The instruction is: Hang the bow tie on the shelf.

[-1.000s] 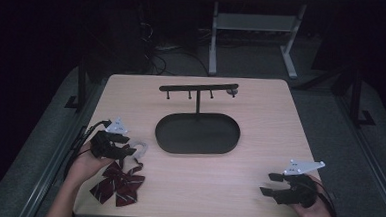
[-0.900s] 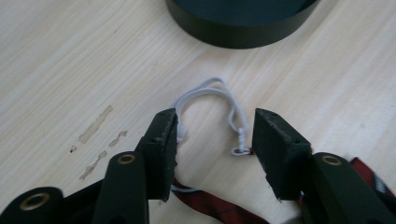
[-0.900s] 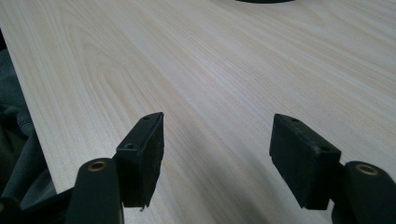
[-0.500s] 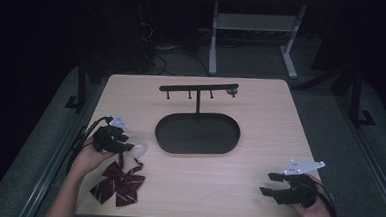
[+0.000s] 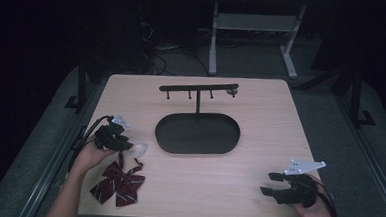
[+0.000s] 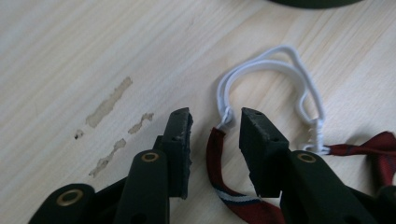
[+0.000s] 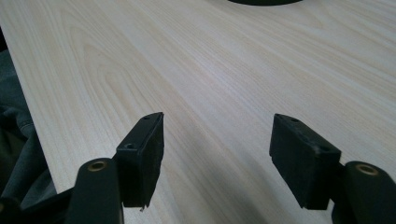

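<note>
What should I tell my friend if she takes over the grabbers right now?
Left hand-held gripper: open, jaws on either side of the bow tie's red strap, just below its white elastic loop. Not clamped yet.
Right hand-held gripper: open, holding nothing, over bare table near the front right corner.
The bow tie lies flat at the front left of the table. The black stand with its hooks and oval base tray sits in the middle with nothing on it.
Done: nothing is picked up. Probably left: close on the strap, lift the tie, maybe hang the loop on a hook.
</note>
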A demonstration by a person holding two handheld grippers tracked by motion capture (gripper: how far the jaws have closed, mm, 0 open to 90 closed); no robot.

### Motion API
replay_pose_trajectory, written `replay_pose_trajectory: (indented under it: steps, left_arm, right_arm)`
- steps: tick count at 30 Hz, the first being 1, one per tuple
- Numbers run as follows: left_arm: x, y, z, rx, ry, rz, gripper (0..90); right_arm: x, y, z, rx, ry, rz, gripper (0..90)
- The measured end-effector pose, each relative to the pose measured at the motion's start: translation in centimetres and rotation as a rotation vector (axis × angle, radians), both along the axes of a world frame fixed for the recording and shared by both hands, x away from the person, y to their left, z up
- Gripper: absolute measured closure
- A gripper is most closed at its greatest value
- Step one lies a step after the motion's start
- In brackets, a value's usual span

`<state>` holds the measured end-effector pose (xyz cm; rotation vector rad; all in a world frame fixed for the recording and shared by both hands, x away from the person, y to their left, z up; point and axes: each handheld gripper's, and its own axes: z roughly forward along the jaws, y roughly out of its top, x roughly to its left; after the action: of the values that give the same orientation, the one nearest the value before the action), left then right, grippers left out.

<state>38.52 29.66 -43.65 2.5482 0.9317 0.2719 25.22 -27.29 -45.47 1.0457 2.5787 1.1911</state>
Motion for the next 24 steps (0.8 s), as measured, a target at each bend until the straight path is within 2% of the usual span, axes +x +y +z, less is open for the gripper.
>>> replay_pose_trajectory:
  steps: [3,7,13,19,24]
  left_arm:
    - [0.2,0.2,-0.5,0.000,0.035,0.000,68.3]
    - [0.0,0.3,-0.5,-0.007,0.039,-0.004,74.2]
    - [-0.3,-0.1,-0.4,0.009,0.041,-0.042,86.8]
    - [-0.6,-0.4,-0.3,0.029,0.032,-0.062,88.1]
    - [-1.2,-0.8,0.1,0.030,0.001,-0.072,88.2]
  right_arm:
    - [0.0,0.0,0.0,0.003,-0.003,-0.001,34.8]
    - [0.0,-0.1,0.0,0.004,-0.013,0.003,34.8]
    - [0.0,0.0,0.1,0.005,-0.006,-0.002,34.8]
    - [0.0,0.0,0.1,0.005,-0.007,-0.002,34.8]
    - [0.0,-0.1,0.1,0.004,-0.010,-0.002,34.8]
